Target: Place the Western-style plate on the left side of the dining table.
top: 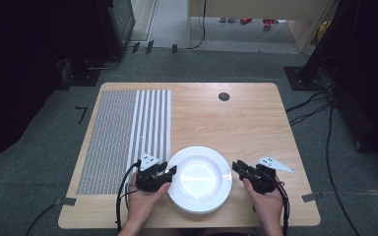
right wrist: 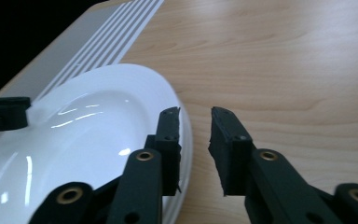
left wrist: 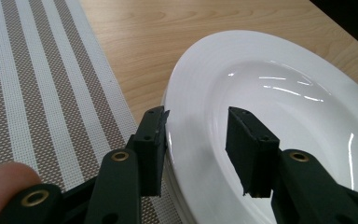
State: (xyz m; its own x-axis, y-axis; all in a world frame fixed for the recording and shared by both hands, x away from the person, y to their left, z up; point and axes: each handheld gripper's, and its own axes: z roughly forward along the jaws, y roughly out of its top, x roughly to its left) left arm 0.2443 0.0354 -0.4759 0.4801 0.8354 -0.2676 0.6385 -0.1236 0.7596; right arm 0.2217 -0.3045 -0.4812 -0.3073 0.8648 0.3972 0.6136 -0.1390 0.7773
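High view: white plate [top: 199, 179] sits near the front of the table [top: 236, 118], just right of the striped mat [top: 123, 137]. Left gripper [top: 170, 172] has its jaws spread over the plate's left rim. Right gripper [top: 237, 167] sits at the right rim, jaws apart too.
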